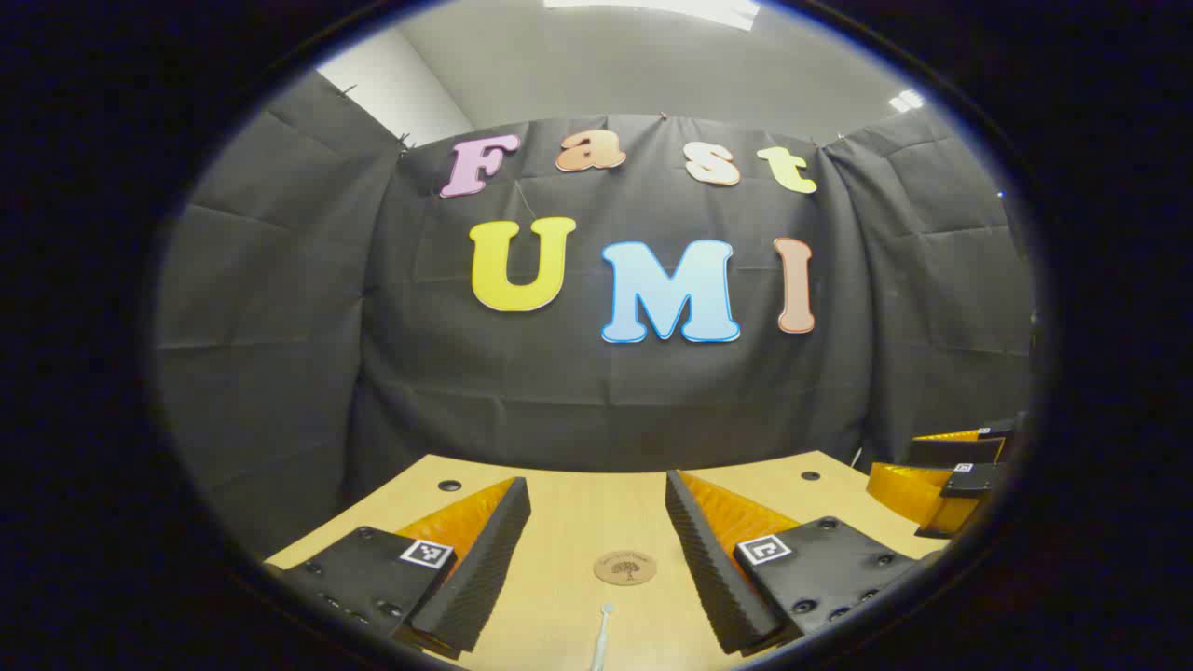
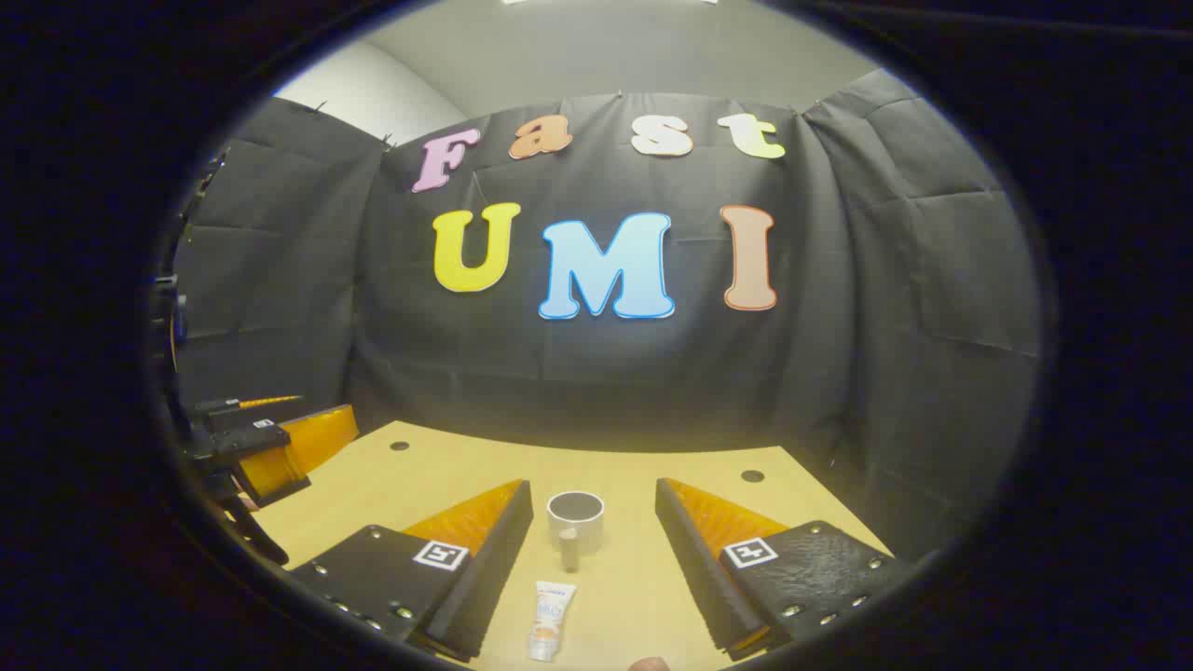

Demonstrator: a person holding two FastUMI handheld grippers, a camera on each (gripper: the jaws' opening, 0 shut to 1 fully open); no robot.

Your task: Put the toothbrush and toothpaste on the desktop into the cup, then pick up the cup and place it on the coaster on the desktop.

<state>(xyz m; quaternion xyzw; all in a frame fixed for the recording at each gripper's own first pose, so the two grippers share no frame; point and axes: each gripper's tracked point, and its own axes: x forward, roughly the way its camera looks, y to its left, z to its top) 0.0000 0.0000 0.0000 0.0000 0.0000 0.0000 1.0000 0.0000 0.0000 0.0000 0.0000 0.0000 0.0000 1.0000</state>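
In the right gripper view, the cup (image 2: pixel 575 520) is a small white mug with a dark inside, standing upright on the light wooden desktop (image 2: pixel 652 466) with its handle turned toward the camera. Just nearer than it lies the toothpaste (image 2: pixel 550 620), a short white tube with blue and orange print; its long axis runs toward the cup, flat crimped end closest to the cup and cap toward the camera. Both sit between the spread fingers of the right gripper (image 2: pixel 594 522), whose jaws are released and grip nothing. At the left edge of that view the other gripper shows, well apart from the cup. In the left gripper view, the coaster (image 1: pixel 624 568) is a round brown disc with a tree emblem, lying flat on the desktop between the wide-open, empty fingers of the left gripper (image 1: pixel 596 522). Just nearer than the coaster lies the toothbrush (image 1: pixel 602 638), pale and thin, its long axis pointing toward the coaster, the small end closest to it; the rest runs out of sight at the bottom. Nothing lies between the cup and the toothpaste.
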